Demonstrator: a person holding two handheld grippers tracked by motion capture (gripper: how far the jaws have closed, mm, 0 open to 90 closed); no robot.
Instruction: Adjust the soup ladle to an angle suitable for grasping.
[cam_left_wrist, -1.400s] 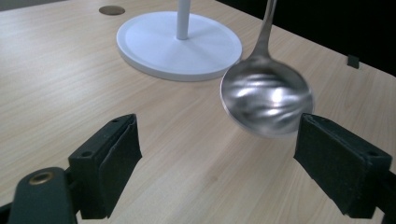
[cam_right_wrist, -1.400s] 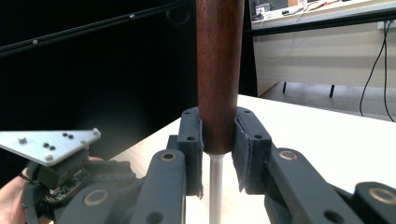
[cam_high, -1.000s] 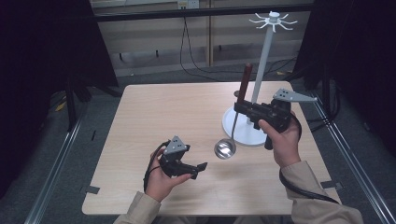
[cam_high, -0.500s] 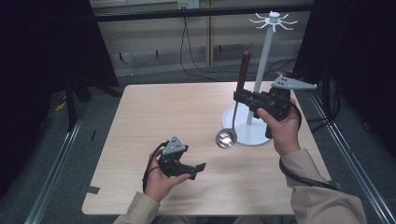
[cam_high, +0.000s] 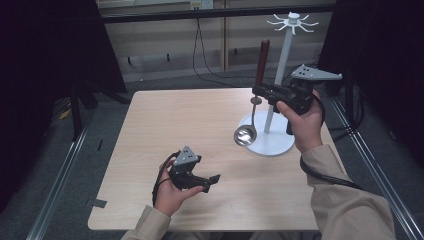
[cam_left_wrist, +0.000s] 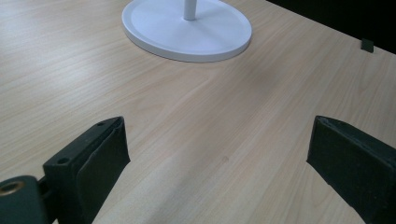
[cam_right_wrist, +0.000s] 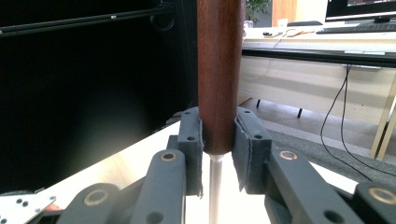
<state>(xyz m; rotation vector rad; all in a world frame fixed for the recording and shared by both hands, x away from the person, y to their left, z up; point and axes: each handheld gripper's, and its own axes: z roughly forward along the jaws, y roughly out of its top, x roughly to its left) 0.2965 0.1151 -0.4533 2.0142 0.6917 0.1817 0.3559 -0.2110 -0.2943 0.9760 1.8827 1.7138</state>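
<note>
Glossy metal ladle (cam_high: 246, 134) with smooth dark wooden handle; matt pale wood-grain table (cam_high: 190, 125).

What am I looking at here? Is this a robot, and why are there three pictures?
No robot: a person holds a hand tool, a gripper, in each hand at a wooden table. The high view looks down from above. The other two pictures come from cameras riding on each gripper. The right gripper is shut on a ladle, clamping its brown handle upright, bowl hanging down above the table. The left gripper is open, holding nothing. On the table stands a white rack with hooks on top.
</note>
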